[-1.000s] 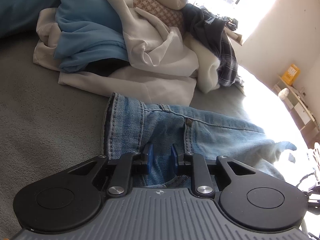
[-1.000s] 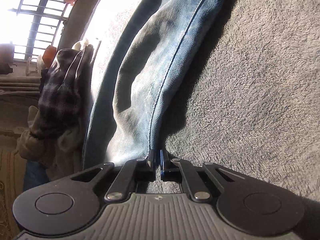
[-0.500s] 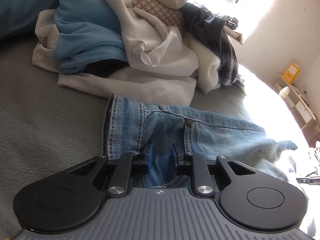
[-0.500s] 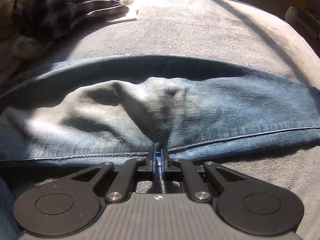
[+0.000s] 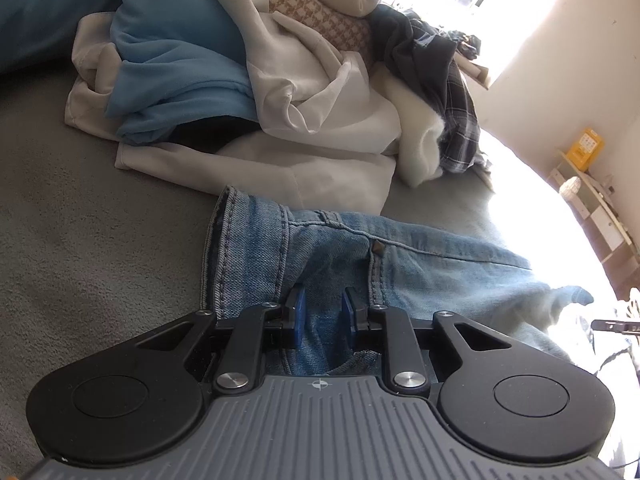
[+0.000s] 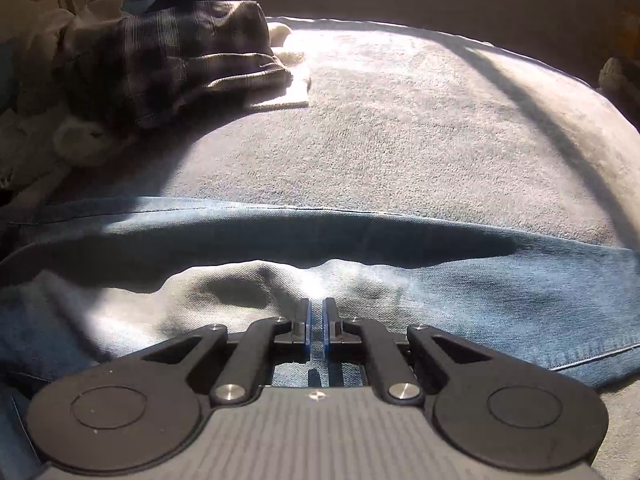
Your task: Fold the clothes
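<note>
**Both hand-held grippers pinch the jeans on the bed**

The jeans (image 5: 400, 268) lie stretched across the grey blanket (image 5: 80, 240) of the bed, their waistband end directly ahead of the left hand-held gripper (image 5: 323, 314). Its blue pads (image 5: 299, 312) stand a narrow gap apart with a thick fold of denim bunched between them, so it is clenched on the jeans close to the waistband, just beside the pocket rivet (image 5: 377, 247). Beyond the waistband, touching or nearly touching it, sits a heap of unfolded clothes (image 5: 280, 100): a cream garment, a blue fleece, a houndstooth piece and a dark plaid shirt (image 5: 452, 92).

In the right wrist view the jeans (image 6: 480, 280) run side to side across the frame, right in front of the right hand-held gripper (image 6: 316, 324). Its pads are almost together, with only a thin sliver between them, and the pale, sunlit denim rises in a small ridge into that sliver; it is grasping the jeans by a thin edge of fabric. Further off on the blanket (image 6: 400, 120), well apart from this gripper, lies the plaid shirt (image 6: 180, 60) at the end of the clothes heap, partly in shadow.
</note>
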`<state>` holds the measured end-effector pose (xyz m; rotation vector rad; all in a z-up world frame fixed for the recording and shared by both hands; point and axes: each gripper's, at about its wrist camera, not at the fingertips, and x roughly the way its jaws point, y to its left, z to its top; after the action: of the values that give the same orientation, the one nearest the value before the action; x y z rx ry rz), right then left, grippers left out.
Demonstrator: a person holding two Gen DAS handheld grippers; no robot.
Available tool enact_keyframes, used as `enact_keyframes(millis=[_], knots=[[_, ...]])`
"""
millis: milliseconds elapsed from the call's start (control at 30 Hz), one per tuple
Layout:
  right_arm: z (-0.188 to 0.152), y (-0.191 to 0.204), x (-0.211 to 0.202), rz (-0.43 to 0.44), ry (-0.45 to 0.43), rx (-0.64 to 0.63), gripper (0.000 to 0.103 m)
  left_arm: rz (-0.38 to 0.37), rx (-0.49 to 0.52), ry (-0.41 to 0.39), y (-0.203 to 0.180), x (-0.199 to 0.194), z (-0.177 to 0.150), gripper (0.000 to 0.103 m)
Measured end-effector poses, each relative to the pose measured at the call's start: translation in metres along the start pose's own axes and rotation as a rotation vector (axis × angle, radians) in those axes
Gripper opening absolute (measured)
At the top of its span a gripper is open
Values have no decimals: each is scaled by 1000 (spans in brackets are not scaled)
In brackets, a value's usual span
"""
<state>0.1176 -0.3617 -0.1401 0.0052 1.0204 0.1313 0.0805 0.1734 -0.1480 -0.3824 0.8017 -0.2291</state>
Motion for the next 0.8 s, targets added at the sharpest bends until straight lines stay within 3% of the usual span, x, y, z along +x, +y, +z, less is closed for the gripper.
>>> enact_keyframes(millis=[33,133,200,267,300,400,633,733,800], knots=[[-9,-3,7,7,29,20,6,-1,2,2,0,0,0,22],[-36,-9,-9,33,-2,47,6,-12,-2,3,3,0,0,22],[-40,-10,-23,34,48,60,6,-16,-7,0,4,0,0,22],[-34,-4,-36,11,51,34,6,-16,-7,-4,3,0,0,22],[-26,3,-45,16,12,6,6,-15,-5,-6,3,0,0,22],[9,33,-49,81,-68,-43,6,-11,0,-11,2,0,0,22],[68,134,8,284,-32,-122,6,13,-2,-28,-1,0,-1,22],[74,164,36,316,37,-136,6,30,23,-46,-5,-1,-3,22],[74,169,53,313,31,-106,6,41,48,-55,-7,-1,-3,22]])
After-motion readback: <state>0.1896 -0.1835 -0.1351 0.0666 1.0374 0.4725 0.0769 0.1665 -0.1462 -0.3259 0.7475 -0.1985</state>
